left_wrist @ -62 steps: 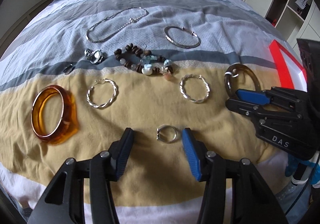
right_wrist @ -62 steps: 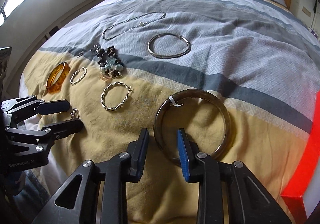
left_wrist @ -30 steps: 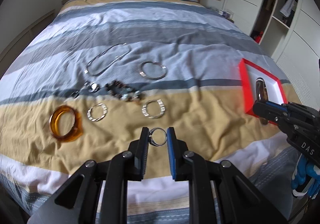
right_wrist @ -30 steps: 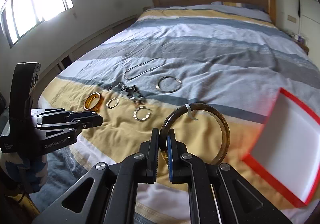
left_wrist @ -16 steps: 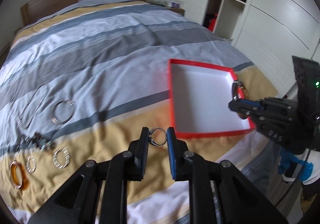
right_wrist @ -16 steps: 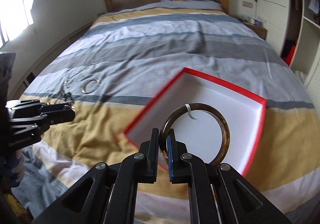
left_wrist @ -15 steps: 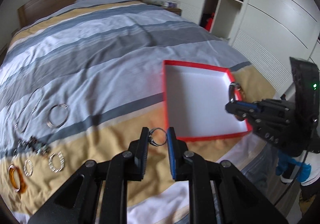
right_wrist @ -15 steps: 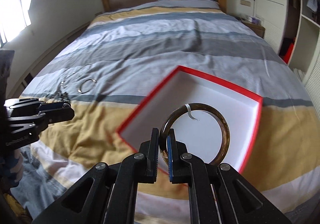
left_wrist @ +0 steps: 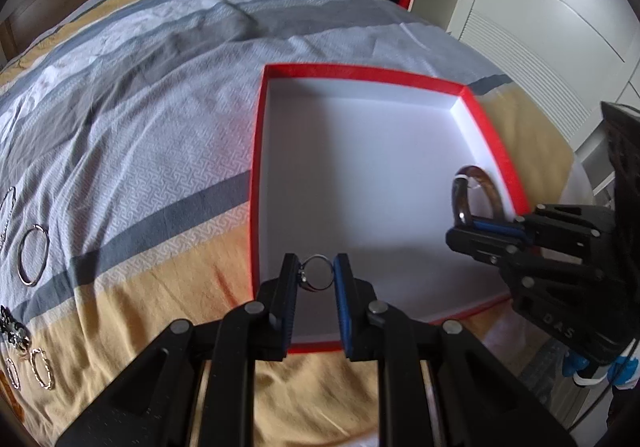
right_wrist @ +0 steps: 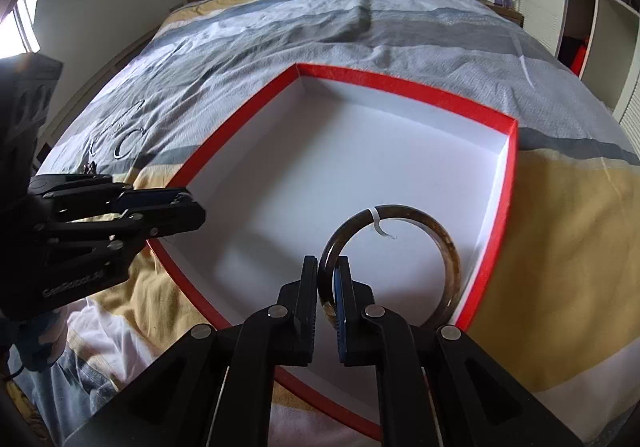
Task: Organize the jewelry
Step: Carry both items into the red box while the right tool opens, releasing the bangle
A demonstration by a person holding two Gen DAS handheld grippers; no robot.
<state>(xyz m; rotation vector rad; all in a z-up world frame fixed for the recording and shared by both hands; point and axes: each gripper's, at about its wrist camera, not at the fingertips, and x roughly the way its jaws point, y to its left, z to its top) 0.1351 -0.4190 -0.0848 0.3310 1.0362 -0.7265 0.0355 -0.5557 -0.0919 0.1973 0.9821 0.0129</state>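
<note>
Striped bedding carries the red box (left_wrist: 486,127) — both loads hang above its white floor: left gripper (left_wrist: 316,276) clamps 1 ring (left_wrist: 316,273), right gripper (right_wrist: 328,279) clamps the brown bangle (right_wrist: 436,235) (nearer the right wall).

A bed with a striped grey, white and yellow cover (left_wrist: 168,95) carries a red-rimmed white box (left_wrist: 494,145) and, far left of the left gripper (left_wrist: 316,277), scattered bracelets (left_wrist: 33,256).

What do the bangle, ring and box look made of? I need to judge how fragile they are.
Bangle: glossy, mottled brown, translucent; probably resin or horn.
Ring: thin, shiny silver band, likely metal.
Box: matte red rim, white inside; looks like cardboard.
</note>
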